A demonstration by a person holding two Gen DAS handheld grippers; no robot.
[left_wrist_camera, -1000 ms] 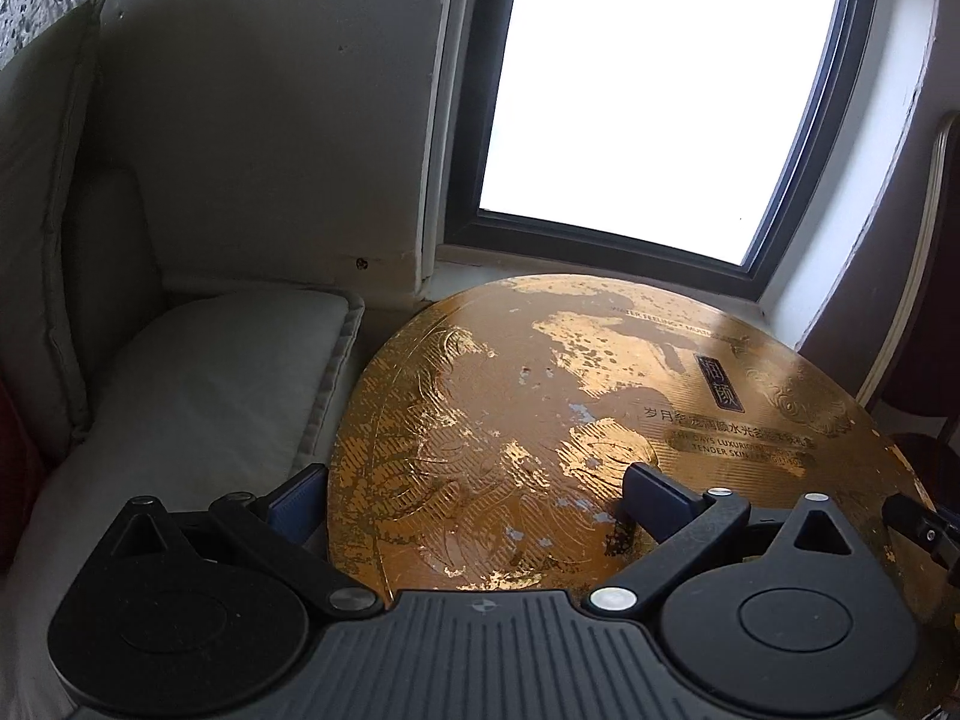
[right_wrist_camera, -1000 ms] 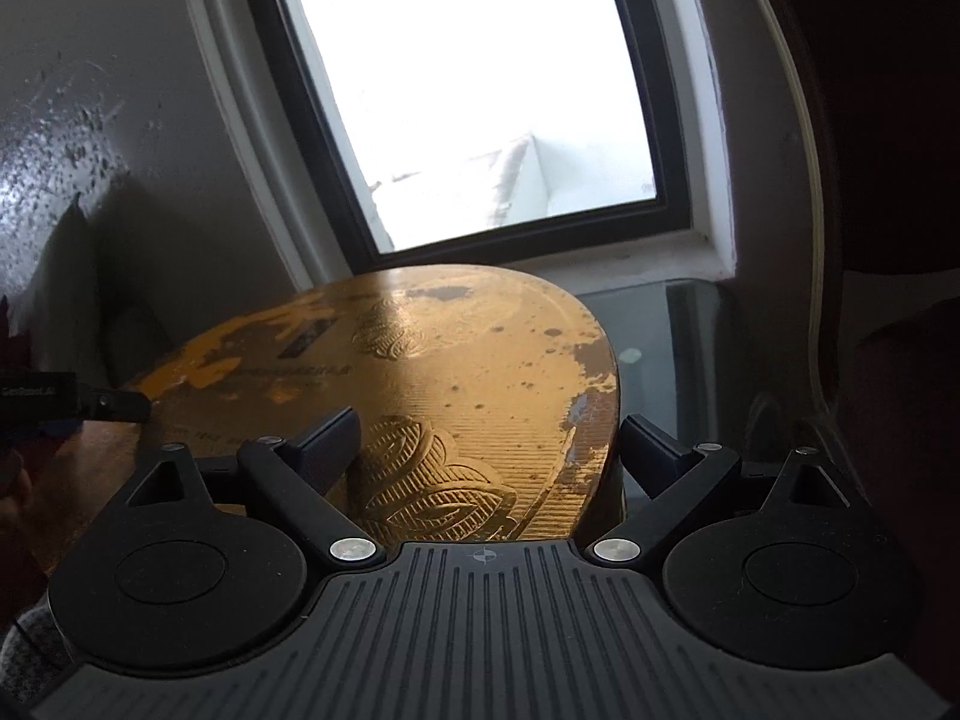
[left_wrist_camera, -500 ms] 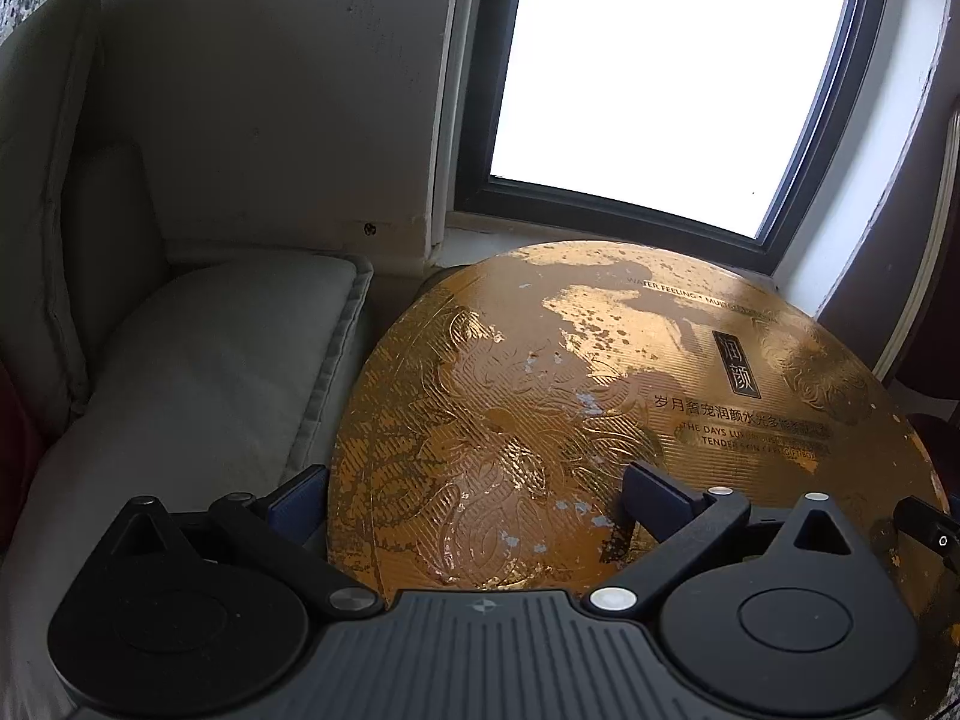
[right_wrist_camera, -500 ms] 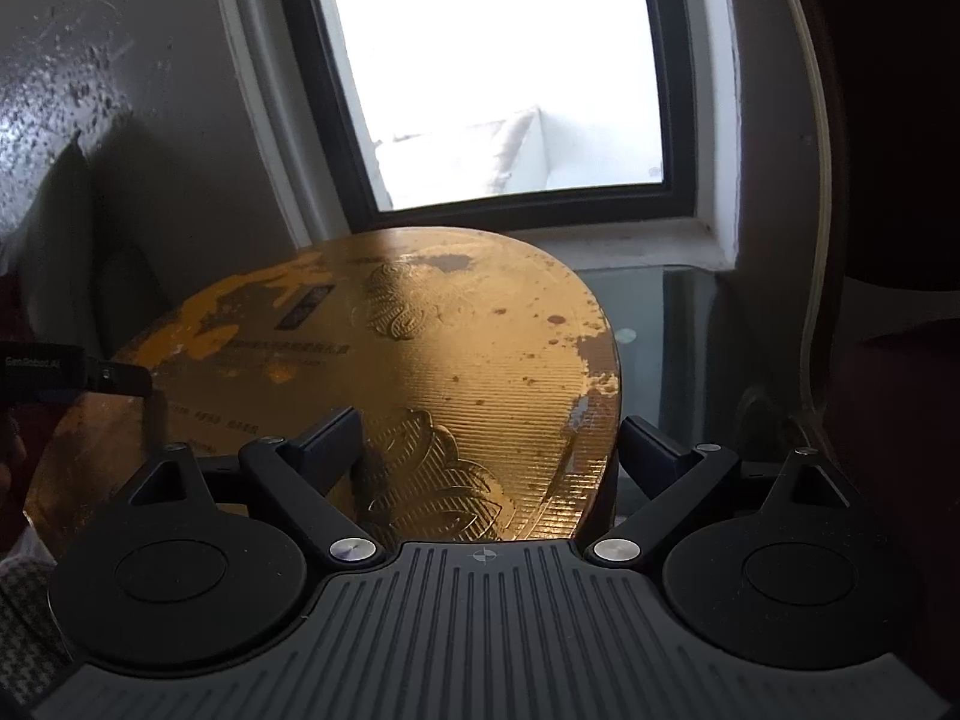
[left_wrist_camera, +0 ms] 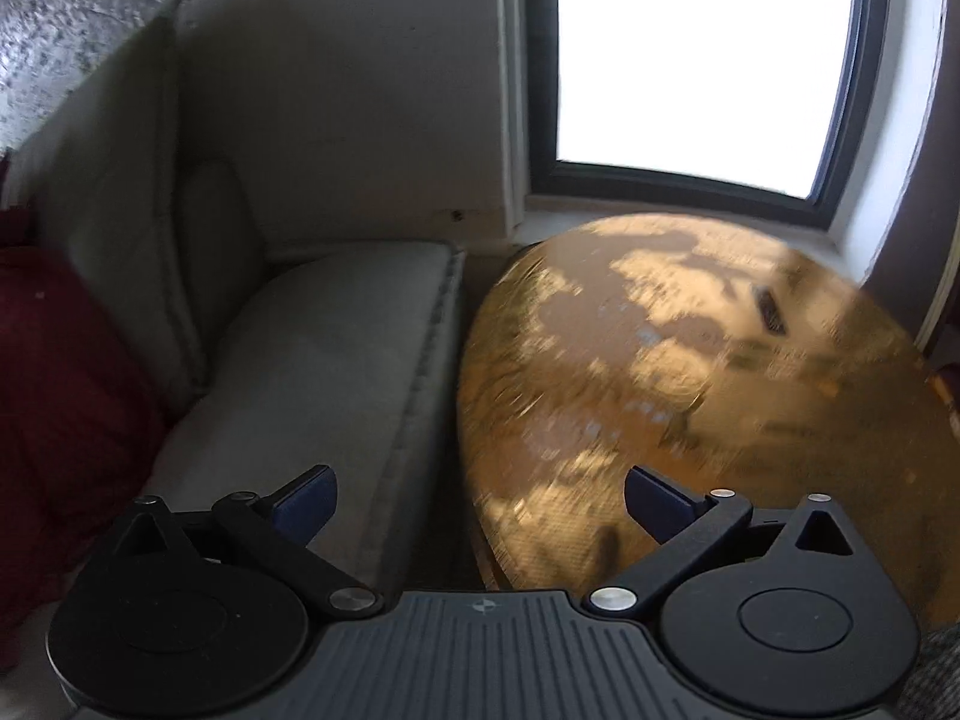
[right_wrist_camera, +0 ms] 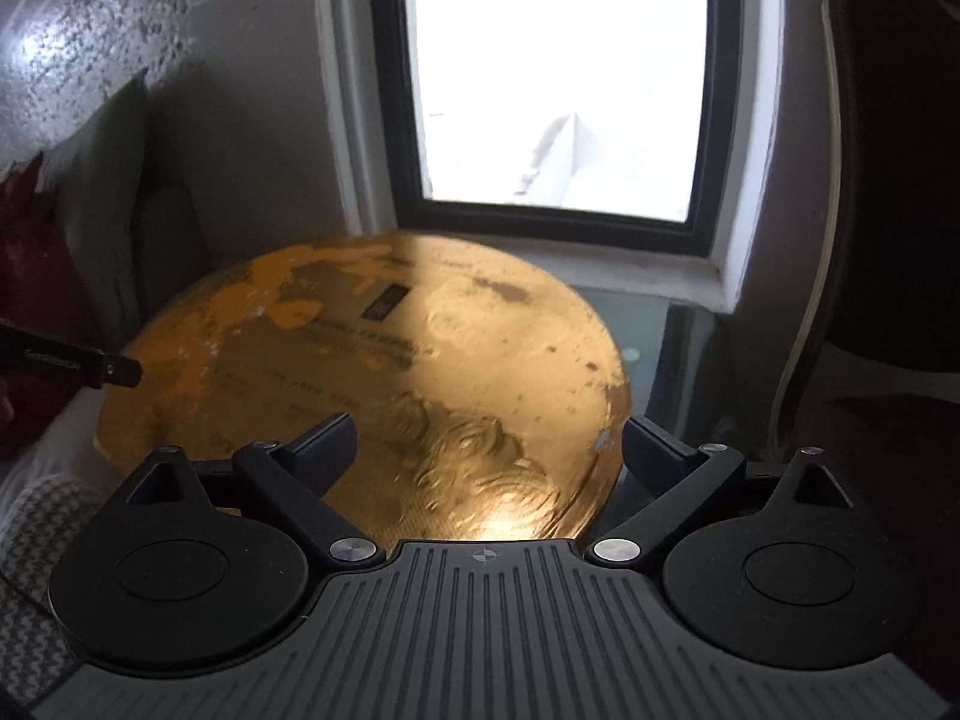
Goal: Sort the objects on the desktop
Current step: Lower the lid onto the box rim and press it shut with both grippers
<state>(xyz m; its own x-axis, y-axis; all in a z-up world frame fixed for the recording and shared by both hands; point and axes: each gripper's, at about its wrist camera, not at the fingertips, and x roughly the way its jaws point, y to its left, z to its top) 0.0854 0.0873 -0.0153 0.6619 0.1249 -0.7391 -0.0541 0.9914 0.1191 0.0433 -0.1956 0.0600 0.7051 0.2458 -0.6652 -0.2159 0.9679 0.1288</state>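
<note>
Both grippers, left gripper (left_wrist_camera: 480,495) and right gripper (right_wrist_camera: 489,441), are spread beside the gold box (right_wrist_camera: 384,372); next, judge where to place it

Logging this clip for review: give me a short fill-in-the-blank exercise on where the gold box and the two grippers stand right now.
1. The gold box lies on a ____ tabletop.
2. The left gripper has its fingers ____, with nothing clamped between them.
3. In the right wrist view, the right gripper straddles the box's ____ edge.
4. Behind the box, a bright ____ is set in the wall.

Missing words: glass; open; right; window
</note>
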